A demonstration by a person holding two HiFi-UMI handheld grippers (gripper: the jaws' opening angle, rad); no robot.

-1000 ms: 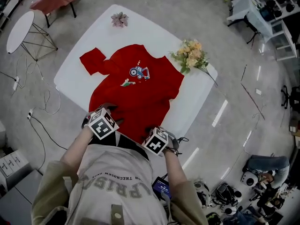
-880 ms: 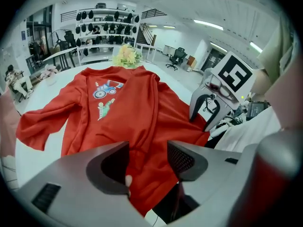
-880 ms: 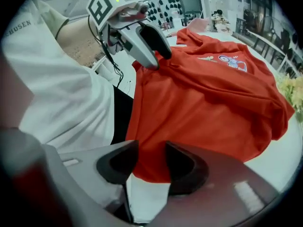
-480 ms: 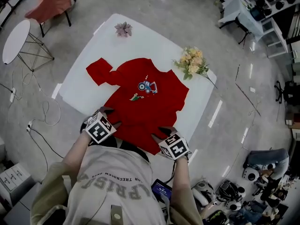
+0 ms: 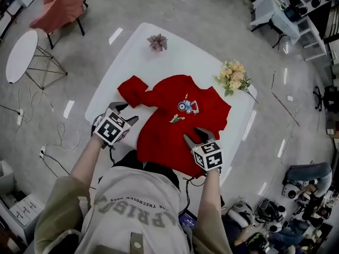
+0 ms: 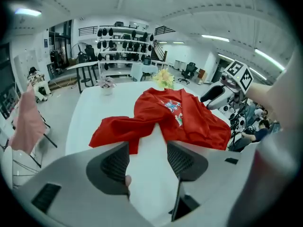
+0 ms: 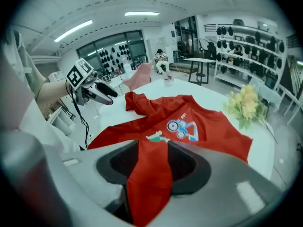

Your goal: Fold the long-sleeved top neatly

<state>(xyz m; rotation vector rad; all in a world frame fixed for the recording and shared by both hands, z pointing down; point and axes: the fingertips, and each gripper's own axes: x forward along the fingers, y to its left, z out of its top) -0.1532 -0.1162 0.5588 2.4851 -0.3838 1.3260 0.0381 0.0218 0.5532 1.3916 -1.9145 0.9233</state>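
The red long-sleeved top (image 5: 177, 118) lies front up on the white table (image 5: 175, 57), with a tractor print on the chest and its left sleeve (image 5: 132, 89) bunched. My left gripper (image 5: 124, 113) hovers open over bare table just below that sleeve; in the left gripper view (image 6: 147, 150) only white table shows between its jaws. My right gripper (image 5: 195, 137) is over the top's lower right part. A strip of the red cloth (image 7: 149, 174) runs up between its jaws, and they are shut on it. The right gripper view also shows the left gripper (image 7: 102, 91).
A yellow flower bunch (image 5: 235, 75) lies at the table's right edge and a pink flower (image 5: 157, 42) at its far edge. Off the table to the left stand a chair with pink cloth (image 5: 55, 7) and a round white side table (image 5: 21, 54). Cables run across the floor.
The left gripper has left the hem and moved left toward the bunched sleeve. The right gripper has risen and moved inward over the top, bringing cloth from the hem with it.
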